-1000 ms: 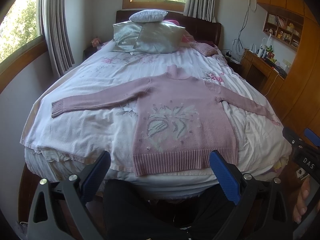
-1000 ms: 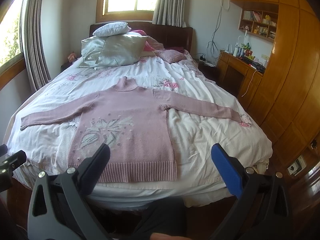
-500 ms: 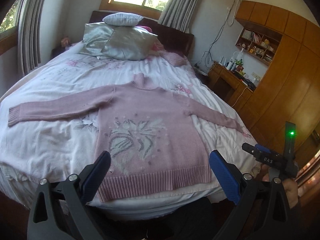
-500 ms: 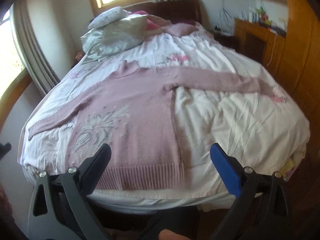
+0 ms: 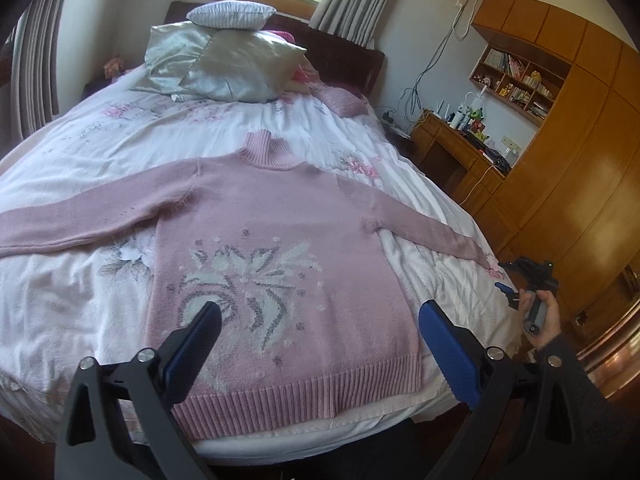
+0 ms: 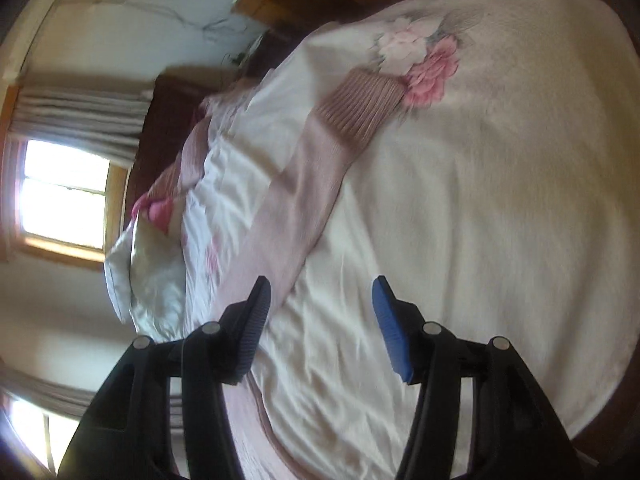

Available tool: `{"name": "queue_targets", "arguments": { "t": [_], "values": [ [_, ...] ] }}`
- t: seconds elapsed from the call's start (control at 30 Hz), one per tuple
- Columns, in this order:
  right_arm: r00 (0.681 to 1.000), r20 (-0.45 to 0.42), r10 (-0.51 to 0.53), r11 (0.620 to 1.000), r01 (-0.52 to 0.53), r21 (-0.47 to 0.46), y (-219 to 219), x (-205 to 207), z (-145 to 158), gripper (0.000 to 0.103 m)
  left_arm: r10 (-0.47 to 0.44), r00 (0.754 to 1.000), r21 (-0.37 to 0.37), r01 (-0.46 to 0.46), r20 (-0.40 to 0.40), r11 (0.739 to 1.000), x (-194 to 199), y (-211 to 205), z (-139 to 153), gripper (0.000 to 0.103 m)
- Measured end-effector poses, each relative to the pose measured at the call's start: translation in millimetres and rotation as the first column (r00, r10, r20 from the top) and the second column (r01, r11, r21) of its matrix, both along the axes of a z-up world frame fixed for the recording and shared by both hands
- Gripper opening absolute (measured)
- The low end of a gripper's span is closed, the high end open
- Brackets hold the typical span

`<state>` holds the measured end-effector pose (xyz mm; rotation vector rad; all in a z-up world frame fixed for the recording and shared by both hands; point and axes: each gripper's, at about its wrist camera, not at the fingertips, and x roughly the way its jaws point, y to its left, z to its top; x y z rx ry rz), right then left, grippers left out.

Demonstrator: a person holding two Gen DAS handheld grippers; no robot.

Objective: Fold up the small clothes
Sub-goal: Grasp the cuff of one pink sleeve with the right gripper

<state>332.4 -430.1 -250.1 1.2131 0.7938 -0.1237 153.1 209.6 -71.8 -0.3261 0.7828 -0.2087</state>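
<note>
Both grippers' jaws gape above one pink sweater (image 5: 276, 264), two sleeves outspread.

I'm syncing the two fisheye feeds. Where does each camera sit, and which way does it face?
Left wrist: on the left claw, at the bed's foot, facing the headboard over the pink sweater; own open fingers, plus the right hand holding the right claw.
Right wrist: on the right claw, rolled sideways close above the bedspread, looking along the sweater's right sleeve; only its open fingers show.
Shared: sweater, bedspread.
</note>
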Motion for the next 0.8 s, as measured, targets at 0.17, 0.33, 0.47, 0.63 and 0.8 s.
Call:
{"name": "queue_targets", "arguments": {
  "t": [0.17, 0.33, 0.47, 0.63, 0.8],
  "values": [
    [0.985, 0.014, -0.172, 0.979, 0.169, 0.117, -62.4, 41.1, -39.7, 0.053, -0.029, 0.999, -0.011, 0.029, -0.045, 1.000, 28.6, -15.5, -15.8, 0.099],
    [0.980, -0.012, -0.198, 0.973, 0.198, 0.122, -74.2, 71.0, -60.5, 0.046, -0.055, 0.992, -0.048, 0.050, -0.112, 0.998, 53.4, -21.9, -37.0, 0.099],
    [0.980, -0.022, -0.199, 0.974, 0.200, 0.106, -80.0, 89.7, -70.7, 0.045, -0.105, 0.981, -0.198, 0.072, -0.162, 0.978, 70.8, -16.1, -54.1, 0.099],
    [0.980, -0.024, -0.197, 0.976, 0.198, 0.095, -86.7, 111.1, -74.5, 0.032, -0.089, 0.975, -0.273, 0.030, -0.204, 0.962, 85.3, -8.7, -71.5, 0.099],
    [0.986, -0.005, -0.169, 0.985, 0.169, 0.028, -83.7, 116.2, -57.7, 0.008, -0.098, 0.955, -0.357, -0.009, -0.280, 0.934, 98.1, 1.3, -97.4, 0.099]
  ]
}}
